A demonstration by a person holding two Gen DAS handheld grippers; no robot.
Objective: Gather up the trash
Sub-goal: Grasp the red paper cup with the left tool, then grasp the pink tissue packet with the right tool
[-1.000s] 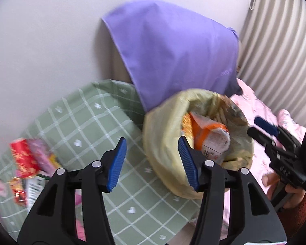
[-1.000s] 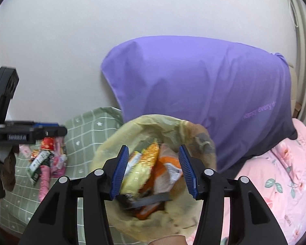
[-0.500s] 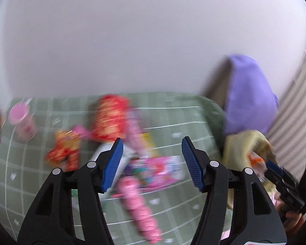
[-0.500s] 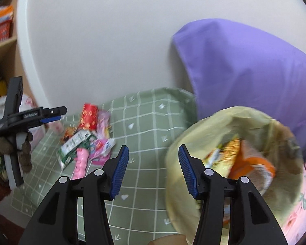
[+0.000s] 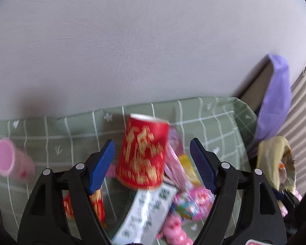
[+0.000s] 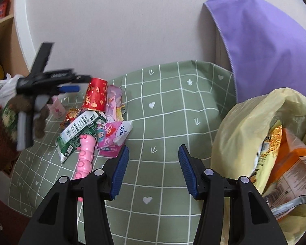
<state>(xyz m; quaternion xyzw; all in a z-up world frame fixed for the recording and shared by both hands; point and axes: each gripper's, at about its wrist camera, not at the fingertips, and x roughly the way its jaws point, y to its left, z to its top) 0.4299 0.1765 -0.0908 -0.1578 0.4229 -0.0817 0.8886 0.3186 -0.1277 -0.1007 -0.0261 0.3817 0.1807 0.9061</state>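
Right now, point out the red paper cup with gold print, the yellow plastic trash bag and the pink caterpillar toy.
red paper cup [image 5: 141,153]: left wrist view, printed side wall.
yellow plastic trash bag [image 6: 242,130]: right wrist view, outer wall.
pink caterpillar toy [image 6: 84,155]: right wrist view, mid-body.

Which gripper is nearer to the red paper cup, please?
The left. The left gripper is open with the red paper cup between its fingers. The right gripper is open over bare tablecloth, beside the trash bag.
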